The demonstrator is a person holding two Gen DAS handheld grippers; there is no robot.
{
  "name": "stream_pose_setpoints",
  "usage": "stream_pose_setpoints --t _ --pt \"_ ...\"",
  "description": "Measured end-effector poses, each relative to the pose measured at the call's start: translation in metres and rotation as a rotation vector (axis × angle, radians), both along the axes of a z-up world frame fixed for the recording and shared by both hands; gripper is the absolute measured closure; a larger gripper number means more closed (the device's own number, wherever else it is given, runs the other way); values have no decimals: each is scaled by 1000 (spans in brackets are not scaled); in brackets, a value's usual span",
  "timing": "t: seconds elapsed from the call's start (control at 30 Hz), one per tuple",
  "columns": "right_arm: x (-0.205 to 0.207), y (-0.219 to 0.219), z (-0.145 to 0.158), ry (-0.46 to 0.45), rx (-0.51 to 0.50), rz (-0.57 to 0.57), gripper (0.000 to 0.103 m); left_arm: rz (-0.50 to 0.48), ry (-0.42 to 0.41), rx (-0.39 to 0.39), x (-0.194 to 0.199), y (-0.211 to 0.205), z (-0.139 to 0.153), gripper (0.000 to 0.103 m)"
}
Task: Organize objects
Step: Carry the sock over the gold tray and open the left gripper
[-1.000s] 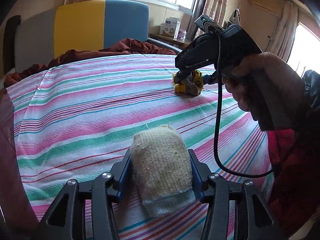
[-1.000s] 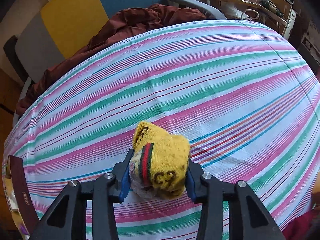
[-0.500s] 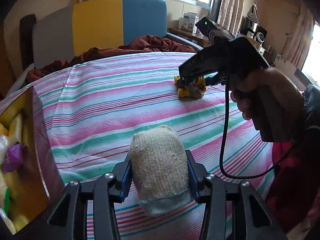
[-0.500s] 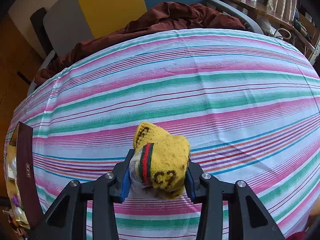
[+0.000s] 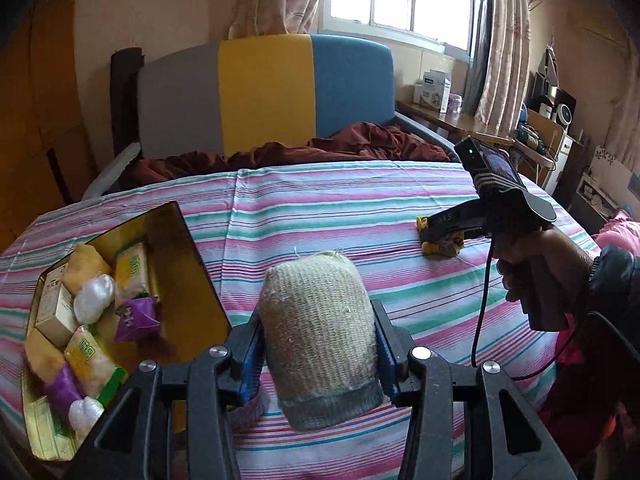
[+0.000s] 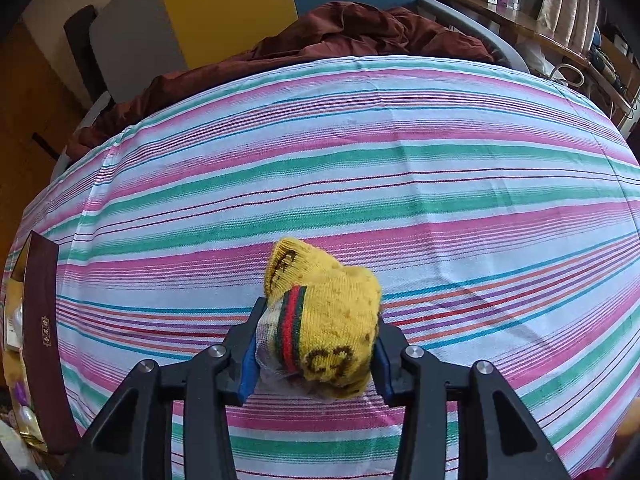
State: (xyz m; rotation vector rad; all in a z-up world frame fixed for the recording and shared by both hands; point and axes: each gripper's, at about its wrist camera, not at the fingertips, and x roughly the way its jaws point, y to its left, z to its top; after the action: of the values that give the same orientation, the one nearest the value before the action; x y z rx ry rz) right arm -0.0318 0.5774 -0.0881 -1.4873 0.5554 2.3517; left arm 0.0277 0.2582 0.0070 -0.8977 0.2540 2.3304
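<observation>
My left gripper [image 5: 318, 344] is shut on a rolled beige sock [image 5: 320, 336] with a grey cuff, lifted over the striped bedsheet [image 5: 320, 208]. In the left wrist view the right gripper [image 5: 440, 236], held by a hand [image 5: 548, 256], points down at the sheet with a yellow sock [image 5: 440, 246] in its tips. From the right wrist view, my right gripper [image 6: 316, 344] is shut on that rolled yellow sock [image 6: 324, 320], which has a red and green band and rests low on the sheet [image 6: 360, 160].
A gold-lined open box [image 5: 176, 264] with small packets and pouches sits at the left on the bed; its dark wall [image 6: 40, 320] shows at the left edge. A crumpled maroon blanket [image 5: 320, 148] lies before the grey, yellow and blue headboard [image 5: 264, 92]. A cluttered desk [image 5: 460, 120] stands at the right.
My left gripper has risen and swung left with the beige sock, bringing the gold box into view. The right gripper has stayed on the yellow sock, rolling slightly.
</observation>
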Motion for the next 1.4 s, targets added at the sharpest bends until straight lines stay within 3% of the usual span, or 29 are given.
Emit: stream_pose_setpoints --t 0.37,0.67,0.77,1.03,1.27,1.33,1.4 --pt "3 -14 0 -7 97 46 55 148 -1 19 -17 -62 6 55" --pt "1 -23 1 -28 159 62 56 438 -135 146 -57 -189 -7 55" --pt "0 -29 2 -38 190 79 56 492 -139 137 -60 -213 -14 55" --pt "-3 -34 1 -47 220 96 56 433 -194 140 -74 -185 -29 55" --pt "-4 -35 0 -49 225 99 57 468 -199 87 -126 -162 -36 52" --pt "-5 -34 -1 -49 228 102 57 484 -193 68 -136 -160 -40 51" --pt "-8 -33 -2 -50 231 106 56 498 -186 57 -140 -161 -41 41"
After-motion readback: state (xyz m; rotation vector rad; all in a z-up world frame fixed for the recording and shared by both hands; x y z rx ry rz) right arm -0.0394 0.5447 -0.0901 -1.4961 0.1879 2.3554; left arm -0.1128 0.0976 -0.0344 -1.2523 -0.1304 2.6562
